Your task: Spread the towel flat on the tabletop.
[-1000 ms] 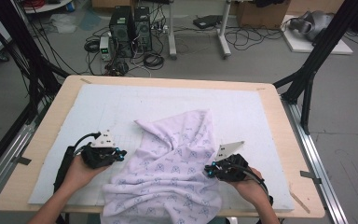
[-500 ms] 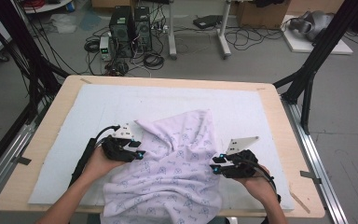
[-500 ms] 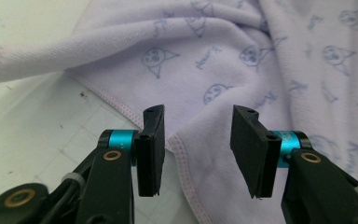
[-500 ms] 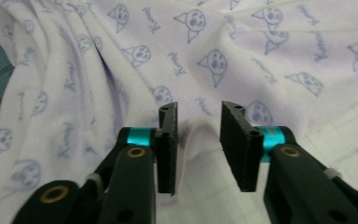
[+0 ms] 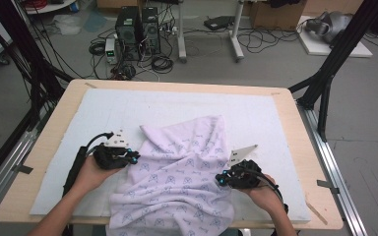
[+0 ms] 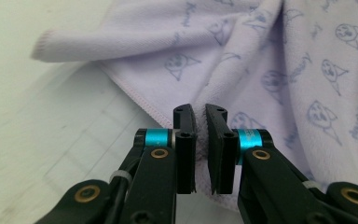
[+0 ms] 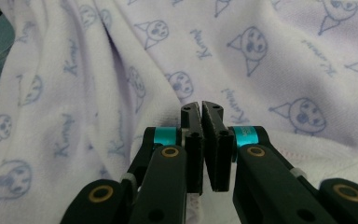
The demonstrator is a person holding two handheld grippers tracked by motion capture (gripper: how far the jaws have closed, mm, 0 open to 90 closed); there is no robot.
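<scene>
A lilac towel (image 5: 182, 177) printed with small blue faces lies crumpled on the white mat (image 5: 128, 108), and its near end hangs over the table's front edge. My left gripper (image 5: 135, 158) sits at the towel's left hem (image 6: 135, 95). Its jaws have just been closing and now stand with only a thin slit between them (image 6: 200, 112), with no cloth pinched there. My right gripper (image 5: 220, 178) rests at the towel's right side. Its jaws have also just closed and are now shut (image 7: 201, 107) just above the fabric (image 7: 261, 56), with nothing between them.
The mat covers most of the wooden table (image 5: 295, 128). Black frame legs (image 5: 325, 83) stand at the table's right, metal rails (image 5: 334, 162) run along its sides, and computers with cables (image 5: 138, 29) sit on the floor beyond the far edge.
My left gripper slid right over the towel's hem, then came back left to its edge. The right gripper hardly moved. The towel lies as before.
</scene>
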